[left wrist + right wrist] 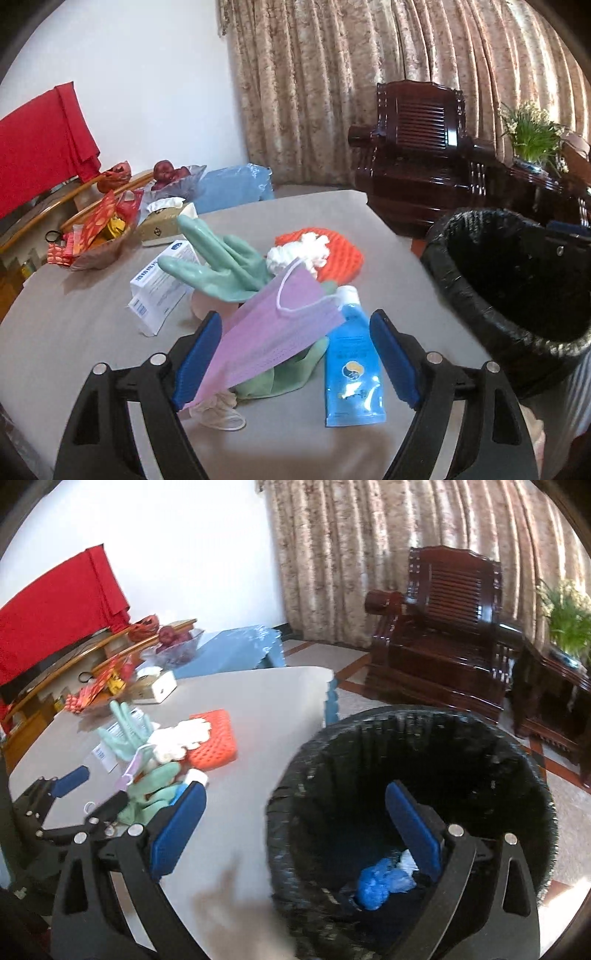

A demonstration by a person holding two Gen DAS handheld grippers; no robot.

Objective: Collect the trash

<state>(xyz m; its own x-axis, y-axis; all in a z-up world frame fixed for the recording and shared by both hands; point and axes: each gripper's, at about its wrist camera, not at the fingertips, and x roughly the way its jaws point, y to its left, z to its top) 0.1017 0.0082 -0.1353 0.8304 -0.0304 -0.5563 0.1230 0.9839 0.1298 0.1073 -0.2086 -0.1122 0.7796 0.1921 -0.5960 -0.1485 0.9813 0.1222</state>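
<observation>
The right claw gapes empty over the bin, where a blue wad, seemingly a crumpled bag, already lies at five o'clock. The left claw also stands wide, around but not pinching the pink mask. Gloves, tube and tissue remain on the table toward twelve o'clock.

A heap of trash is piled on the grey table: a lilac face mask is draped over green rubber gloves, a blue tube lies alongside, white crumpled tissue behind. A black-lined bin holds blue crumpled plastic.
</observation>
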